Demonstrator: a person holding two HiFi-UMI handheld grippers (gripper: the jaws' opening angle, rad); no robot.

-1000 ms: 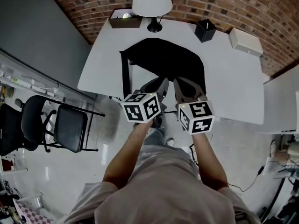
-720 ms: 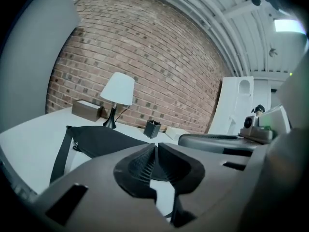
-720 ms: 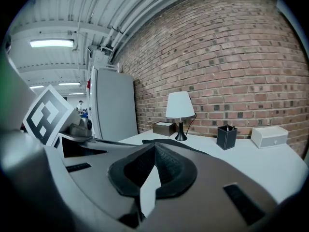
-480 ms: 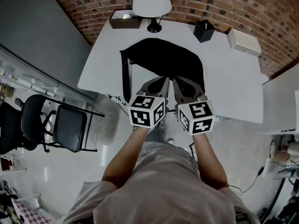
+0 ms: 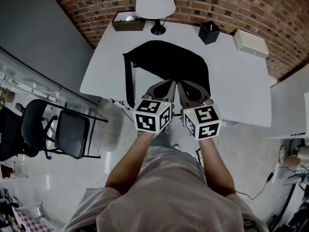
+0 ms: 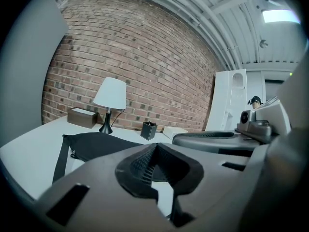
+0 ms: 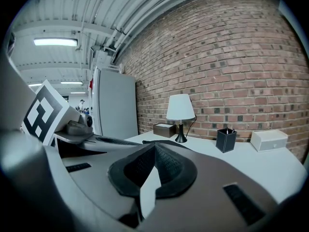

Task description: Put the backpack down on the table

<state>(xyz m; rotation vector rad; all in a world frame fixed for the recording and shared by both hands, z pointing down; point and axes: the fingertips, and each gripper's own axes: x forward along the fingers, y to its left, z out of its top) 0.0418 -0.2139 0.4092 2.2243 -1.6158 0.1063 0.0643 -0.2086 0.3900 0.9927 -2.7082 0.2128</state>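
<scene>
Resting backpack [image 5: 169,64]: flat on the white table [image 5: 241,86], left of middle and close to the near edge; judged as already set down, its weight fully on the tabletop
Strap [image 5: 128,83]: runs down the backpack's left side and hangs past the near-left table edge; loose, with nothing holding it up
Left gripper [image 5: 161,88]: jaws pressed together with nothing between them; poised at the backpack's near edge, pointing toward the far wall
Right gripper [image 5: 191,91]: just beside the left one, jaws likewise closed and empty; the side-by-side stance suits handling the bag from its near side
Far edge: lamp [image 5: 154,1], brown box [image 5: 128,21], black pen cup [image 5: 209,32] and white box [image 5: 251,42] line the brick-wall side, all apart from the backpack; that keeps the middle free for the bag
Open room: bare tabletop to the right of the backpack; clear floor on the near side where the person stands, so drawing both grippers back looks unobstructed
Left side: black chairs [image 5: 72,132] stand well apart from the table's left edge; the hanging strap seems the one thing that could snag
</scene>
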